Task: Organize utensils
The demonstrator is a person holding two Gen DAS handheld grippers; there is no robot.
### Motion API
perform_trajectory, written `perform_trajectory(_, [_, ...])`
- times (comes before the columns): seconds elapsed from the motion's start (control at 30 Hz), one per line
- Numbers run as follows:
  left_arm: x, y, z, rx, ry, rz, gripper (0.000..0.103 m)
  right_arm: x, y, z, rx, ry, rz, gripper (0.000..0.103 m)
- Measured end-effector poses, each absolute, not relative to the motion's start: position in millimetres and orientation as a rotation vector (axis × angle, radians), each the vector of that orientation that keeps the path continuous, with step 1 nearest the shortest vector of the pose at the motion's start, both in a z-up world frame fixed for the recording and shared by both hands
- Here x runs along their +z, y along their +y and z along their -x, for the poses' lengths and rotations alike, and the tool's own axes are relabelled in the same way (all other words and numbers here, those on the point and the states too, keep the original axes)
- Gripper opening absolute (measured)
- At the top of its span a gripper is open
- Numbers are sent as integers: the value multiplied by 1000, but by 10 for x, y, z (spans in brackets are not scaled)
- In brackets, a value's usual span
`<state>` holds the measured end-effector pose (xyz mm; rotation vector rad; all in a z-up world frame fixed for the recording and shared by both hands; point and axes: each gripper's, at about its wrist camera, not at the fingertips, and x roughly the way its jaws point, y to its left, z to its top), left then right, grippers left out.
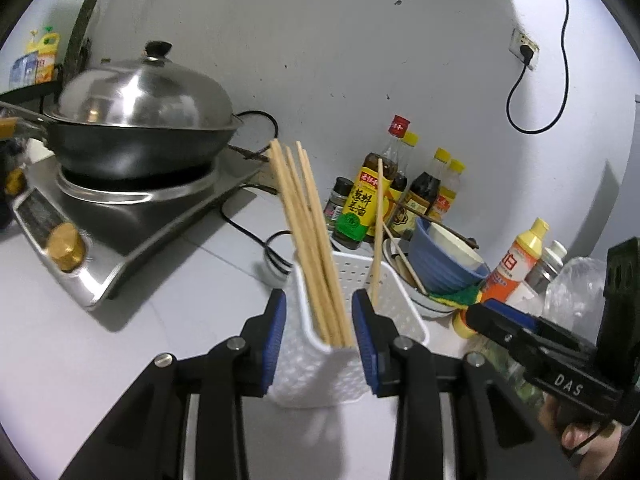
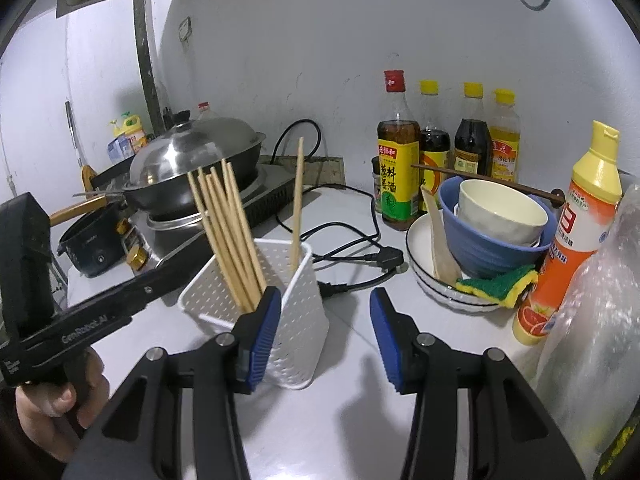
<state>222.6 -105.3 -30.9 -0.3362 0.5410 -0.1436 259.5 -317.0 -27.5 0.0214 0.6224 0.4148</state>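
Right in front of you, the white perforated utensil basket [image 1: 320, 364] stands upright on the pale countertop [image 1: 120, 340]. Its base is hidden behind your left gripper [image 1: 319, 338] in the left wrist view, and how deep the sticks reach inside cannot be made out. A bundle of pale wooden chopsticks [image 1: 308, 240] leans toward the left end of the basket, and a single chopstick [image 1: 377, 236] stands apart at the right end. Your left gripper is partly open, its blue pads either side of the basket's near end without pressing it, so it holds nothing. Your right gripper [image 2: 326, 336] is also partly open and empty; its left pad overlaps the basket's near corner in the right wrist view, though contact cannot be judged. Just right of the basket, a blue bowl [image 2: 492, 244] holding a cream cup [image 2: 500, 208] sits in a rimmed white plate [image 2: 420, 240], with a green-and-yellow sponge [image 2: 500, 284] at its edge. Sauce bottles [image 2: 400, 160] line the grey wall [image 2: 320, 40] behind. A lidded wok [image 1: 140, 120] sits on a cooktop [image 1: 120, 224] at left, slightly blurred. The plastic bag [image 2: 592, 320] at far right is cut off.
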Motion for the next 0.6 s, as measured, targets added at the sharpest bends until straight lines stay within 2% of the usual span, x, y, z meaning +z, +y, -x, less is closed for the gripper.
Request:
perform_trajectory(0.17, [-271,-879,-2041,-138,538,325,33,-270,-3051,-2458,414,637,-14,44])
perform_trajectory(0.3, [-232,-749,-1905,-133,531,318,33,-255,-2944,-2342,410,642,-3,48])
perform_trajectory(0.6, [-154,-534,-1584,-133,506,300,36,-209,-2781,-2081,394,654,23,49])
